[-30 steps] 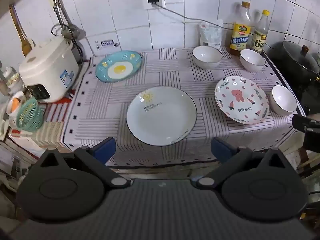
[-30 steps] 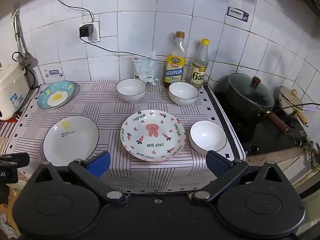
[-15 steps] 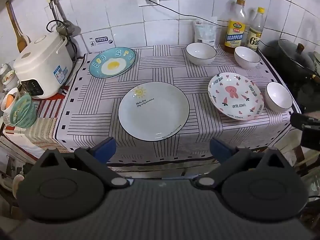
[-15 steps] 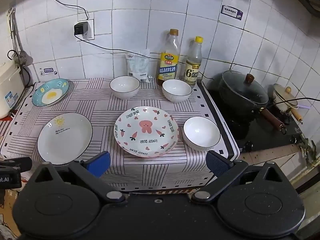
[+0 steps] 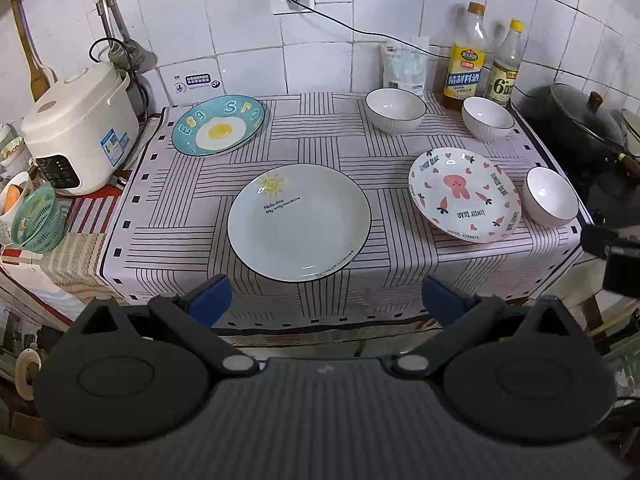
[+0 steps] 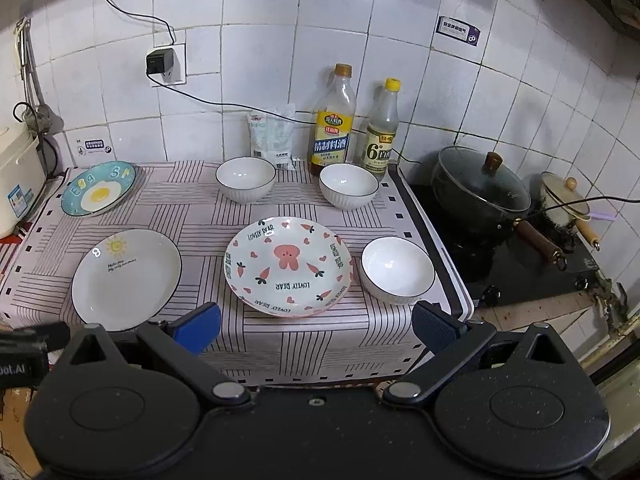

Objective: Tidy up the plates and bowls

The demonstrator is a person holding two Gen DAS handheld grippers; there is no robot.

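Three plates lie apart on a striped cloth: a white sun plate (image 5: 299, 222) (image 6: 126, 278), a pink bear plate (image 5: 464, 194) (image 6: 289, 266) and a blue egg plate (image 5: 219, 125) (image 6: 98, 193). Three white bowls stand separately: back middle (image 5: 395, 110) (image 6: 245, 179), back right (image 5: 487, 117) (image 6: 348, 185), front right (image 5: 551, 197) (image 6: 397, 270). My left gripper (image 5: 326, 300) is open, in front of the sun plate, short of the counter edge. My right gripper (image 6: 316, 328) is open, before the bear plate.
A white rice cooker (image 5: 78, 132) and a green basket (image 5: 38, 218) stand at the left. Two bottles (image 6: 333, 120) and a bag (image 6: 271, 136) line the tiled wall. A lidded black pot (image 6: 482, 196) sits on the stove at the right.
Both grippers have drawn back and risen a little from the counter, so the dishes sit higher in both views. Nothing on the cloth has moved.
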